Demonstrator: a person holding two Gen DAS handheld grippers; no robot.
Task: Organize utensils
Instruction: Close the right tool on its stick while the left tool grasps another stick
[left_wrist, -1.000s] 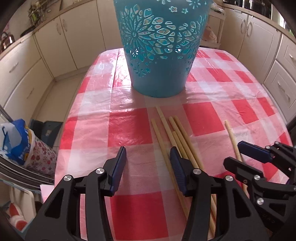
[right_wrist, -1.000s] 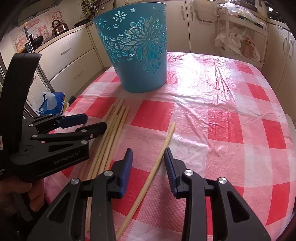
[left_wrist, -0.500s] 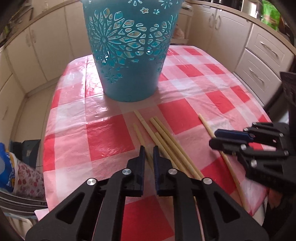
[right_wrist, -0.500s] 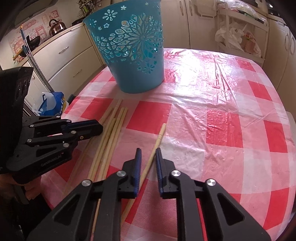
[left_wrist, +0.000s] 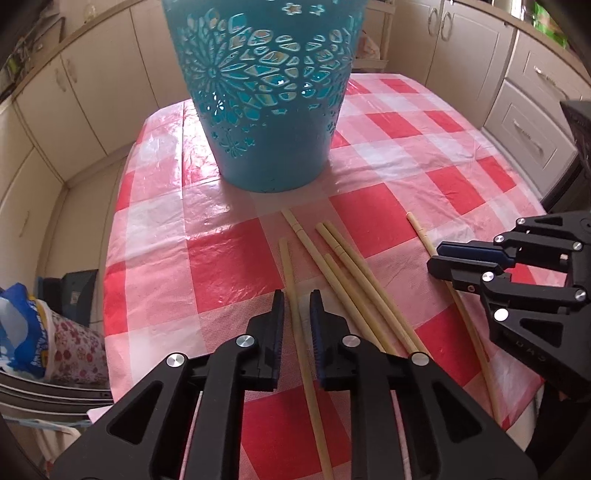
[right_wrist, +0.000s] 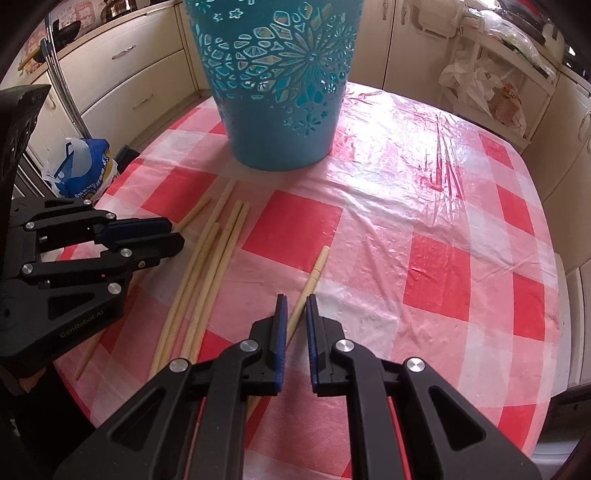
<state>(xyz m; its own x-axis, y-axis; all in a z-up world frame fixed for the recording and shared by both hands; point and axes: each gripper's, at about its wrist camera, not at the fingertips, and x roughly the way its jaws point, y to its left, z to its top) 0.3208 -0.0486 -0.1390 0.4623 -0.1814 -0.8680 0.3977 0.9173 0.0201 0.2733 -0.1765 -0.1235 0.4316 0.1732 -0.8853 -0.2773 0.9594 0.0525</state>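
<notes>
Several pale wooden chopsticks (left_wrist: 347, 266) lie on the red-checked tablecloth (left_wrist: 229, 258) in front of a tall blue cut-out bin (left_wrist: 269, 110). My left gripper (left_wrist: 296, 295) straddles the leftmost chopstick (left_wrist: 288, 258). Its jaws are opening, with a thin gap either side of the stick. My right gripper (right_wrist: 296, 301) is shut on the single chopstick (right_wrist: 317, 266) that lies apart on the right. Each gripper shows in the other's view: the right gripper (left_wrist: 437, 256) and the left gripper (right_wrist: 173, 234).
The bin (right_wrist: 280, 92) stands upright just beyond the chopstick tips. The table's rounded edge (left_wrist: 110, 295) drops to the floor, where a blue-and-white bag (right_wrist: 85, 162) sits. Cream cabinets (left_wrist: 528, 129) ring the room. A shelf with plastic bags (right_wrist: 491, 85) stands at the back right.
Both grippers went from wide open to nearly closed, each around one chopstick. The left jaws have since parted a little. Both views have rolled slightly and the bin looks nearer.
</notes>
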